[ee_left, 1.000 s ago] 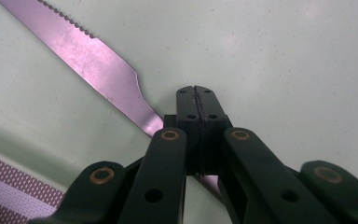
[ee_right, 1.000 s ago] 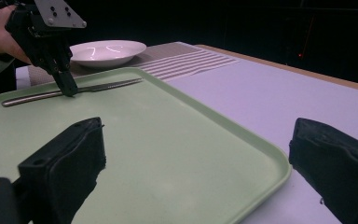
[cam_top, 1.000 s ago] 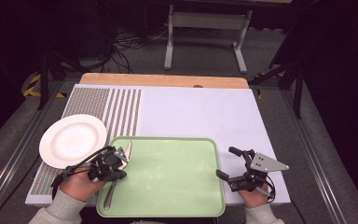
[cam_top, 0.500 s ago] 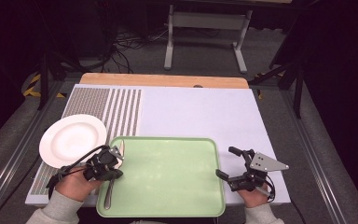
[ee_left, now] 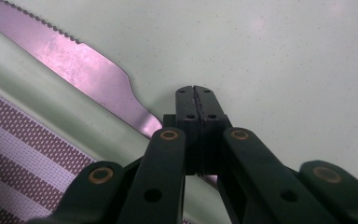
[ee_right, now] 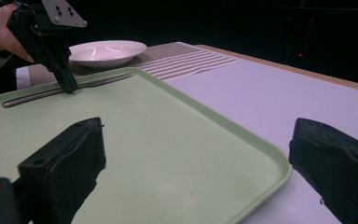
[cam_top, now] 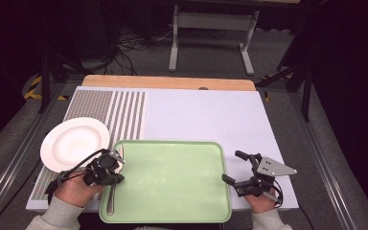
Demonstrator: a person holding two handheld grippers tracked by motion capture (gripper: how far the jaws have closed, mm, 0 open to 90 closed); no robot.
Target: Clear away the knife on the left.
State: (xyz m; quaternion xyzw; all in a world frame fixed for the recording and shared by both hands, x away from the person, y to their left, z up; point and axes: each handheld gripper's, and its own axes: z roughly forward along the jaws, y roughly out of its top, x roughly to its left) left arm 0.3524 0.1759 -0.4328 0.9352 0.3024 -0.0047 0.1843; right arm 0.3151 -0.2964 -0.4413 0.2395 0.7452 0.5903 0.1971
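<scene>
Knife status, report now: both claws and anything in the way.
Left claw shut, tip down on the green tray, knife alongside it. Right claw open, empty, off the tray's right edge. White plate left of the tray, nothing on the blade.

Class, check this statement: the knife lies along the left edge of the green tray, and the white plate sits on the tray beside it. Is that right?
Not quite. The knife does lie along the left edge of the green tray, but the white plate sits off the tray, on the mat to its upper left, as the high view shows.

tray (cam_top: 172, 182): pale green
plate (cam_top: 74, 142): white
knife (ee_left: 81, 65): silver
mat (cam_top: 211, 115): lilac, brown-striped left part
jaws: black
</scene>
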